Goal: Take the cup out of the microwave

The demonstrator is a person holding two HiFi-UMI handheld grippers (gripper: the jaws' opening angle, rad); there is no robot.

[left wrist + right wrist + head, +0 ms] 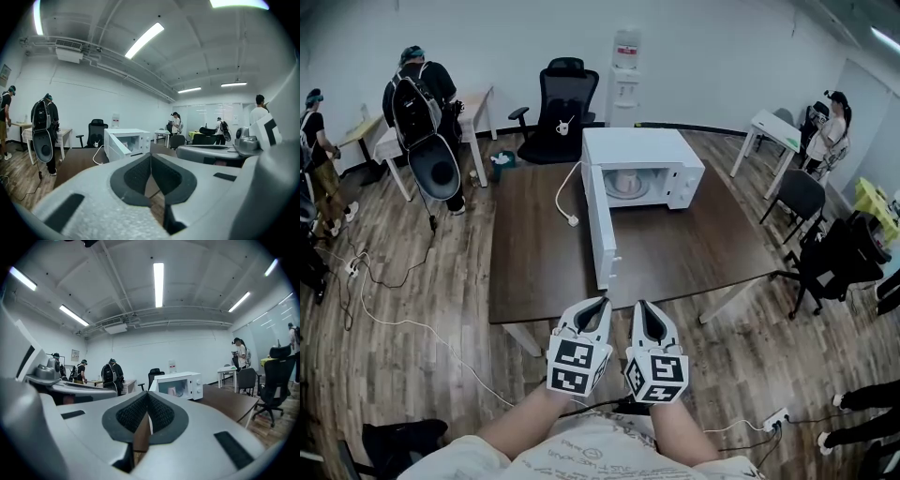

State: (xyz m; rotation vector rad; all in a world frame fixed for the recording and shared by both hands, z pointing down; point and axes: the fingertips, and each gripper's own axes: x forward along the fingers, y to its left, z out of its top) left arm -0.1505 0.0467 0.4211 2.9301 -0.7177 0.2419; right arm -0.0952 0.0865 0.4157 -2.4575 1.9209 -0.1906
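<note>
Both claws hang low before the person, side by side and just short of the near edge of the desk (534,262). Left claw (598,306): in its own view its two dark pads meet at the tips (151,155), with nothing between them. Right claw (640,307): likewise closed, tips together (147,394) and empty. Neither touches the desk or anything on it.

Well ahead of them, toward the far side of the brown desk, stands the white microwave (642,145). Its door (600,230) is swung fully open toward the person, on the left side of the oven. Inside the lit chamber sits a pale shape that looks to be the cup (626,182), roughly central on the turntable; the right claw's view shows it as a small pinkish form (172,391) through the opening, too small to describe further. A white cord (565,195) runs from the microwave's left side across the desk top. Behind the desk is a black chair (562,108).
</note>
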